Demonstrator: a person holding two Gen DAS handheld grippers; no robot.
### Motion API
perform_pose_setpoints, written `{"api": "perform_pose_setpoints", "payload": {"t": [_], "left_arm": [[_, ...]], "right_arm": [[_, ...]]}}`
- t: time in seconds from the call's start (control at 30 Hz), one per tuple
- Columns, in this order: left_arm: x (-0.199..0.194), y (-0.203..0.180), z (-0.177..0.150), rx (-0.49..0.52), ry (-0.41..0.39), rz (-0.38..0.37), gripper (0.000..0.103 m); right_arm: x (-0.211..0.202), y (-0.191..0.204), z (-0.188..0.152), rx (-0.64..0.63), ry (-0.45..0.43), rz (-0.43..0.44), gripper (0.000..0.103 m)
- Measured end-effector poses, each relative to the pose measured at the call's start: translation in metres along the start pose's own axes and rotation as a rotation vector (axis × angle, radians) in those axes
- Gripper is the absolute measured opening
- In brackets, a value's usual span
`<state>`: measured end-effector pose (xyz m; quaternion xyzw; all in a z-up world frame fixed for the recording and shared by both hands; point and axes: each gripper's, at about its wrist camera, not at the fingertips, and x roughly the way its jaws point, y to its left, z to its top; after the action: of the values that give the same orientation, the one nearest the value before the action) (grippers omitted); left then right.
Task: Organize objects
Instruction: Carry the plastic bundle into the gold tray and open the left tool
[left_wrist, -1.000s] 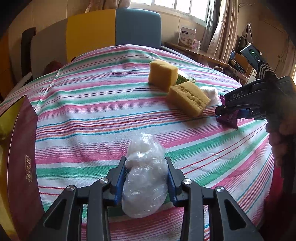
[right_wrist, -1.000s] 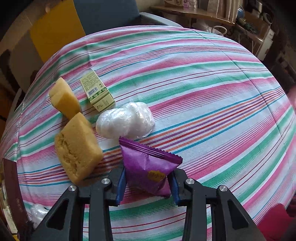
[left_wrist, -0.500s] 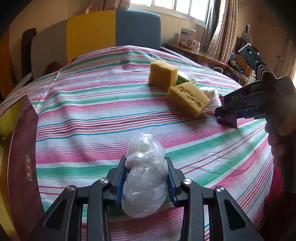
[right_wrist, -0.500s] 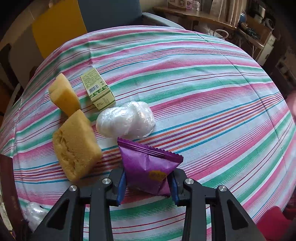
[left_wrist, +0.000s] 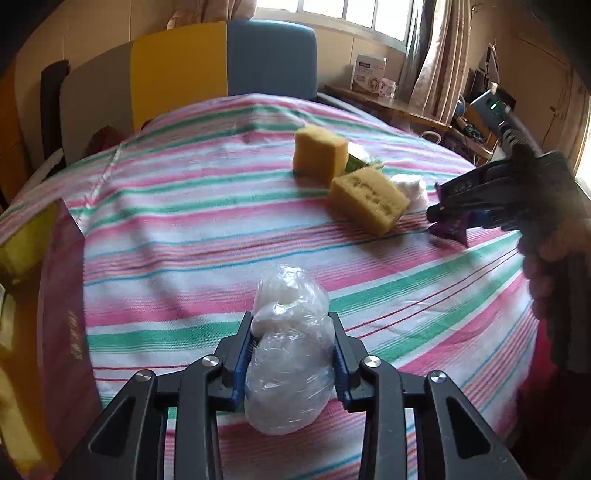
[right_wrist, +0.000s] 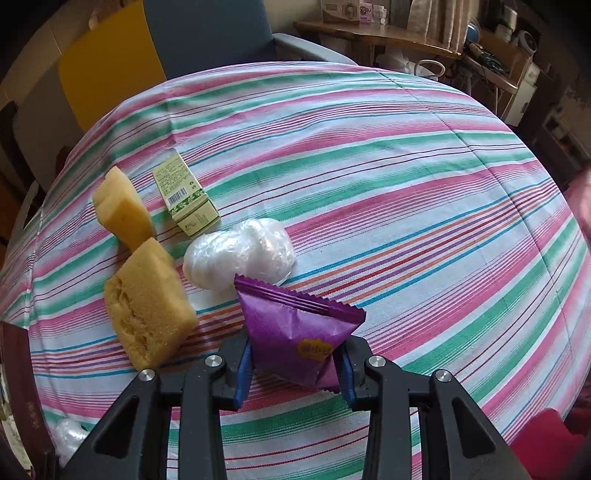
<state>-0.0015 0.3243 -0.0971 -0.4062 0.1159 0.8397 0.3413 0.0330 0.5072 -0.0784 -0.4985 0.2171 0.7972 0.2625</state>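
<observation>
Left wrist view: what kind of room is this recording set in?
Most likely a lived-in home room, a dining or living area. A table under a striped cloth has chairs behind it, a curtained window lets in daylight, and a cluttered wooden side desk stands by the wall.

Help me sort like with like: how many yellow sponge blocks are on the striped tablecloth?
2. One sponge block lies far left beside the green box; the other sponge block lies nearer, left of the purple packet.

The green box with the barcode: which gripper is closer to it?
Right. The right gripper, holding a purple packet, sits just past the wrapped bundle from the green box; the left gripper is farther back across the table.
</observation>
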Motion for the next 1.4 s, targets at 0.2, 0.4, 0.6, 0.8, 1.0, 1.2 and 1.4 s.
{"api": "perform_pose_setpoints", "payload": {"t": [0.2, 0.4, 0.6, 0.8, 1.0, 1.2, 1.4], "left_arm": [[-0.03, 0.002, 0.008, -0.009, -0.039, -0.032, 0.036], [-0.054, 0.007, 0.008, -0.015, -0.054, -0.052, 0.036], [-0.092, 0.043, 0.009, -0.069, -0.096, -0.041, 0.036], [-0.119, 0.123, -0.007, -0.207, -0.106, 0.07, 0.036], [-0.121, 0.209, -0.046, -0.381, -0.005, 0.217, 0.036], [-0.111, 0.243, -0.067, -0.423, 0.075, 0.318, 0.037], [-0.099, 0.252, -0.074, -0.439, 0.118, 0.355, 0.047]], "right_arm": [[-0.003, 0.006, 0.004, -0.009, -0.03, -0.005, 0.038], [-0.011, 0.004, 0.003, -0.01, -0.063, -0.015, 0.038], [-0.028, 0.004, 0.003, -0.003, -0.132, 0.007, 0.038], [-0.033, 0.012, 0.001, -0.033, -0.151, 0.017, 0.038], [-0.035, 0.017, -0.001, -0.058, -0.161, 0.024, 0.038], [-0.036, 0.018, -0.001, -0.063, -0.162, 0.031, 0.038], [-0.037, 0.019, -0.002, -0.073, -0.162, 0.027, 0.038]]}}
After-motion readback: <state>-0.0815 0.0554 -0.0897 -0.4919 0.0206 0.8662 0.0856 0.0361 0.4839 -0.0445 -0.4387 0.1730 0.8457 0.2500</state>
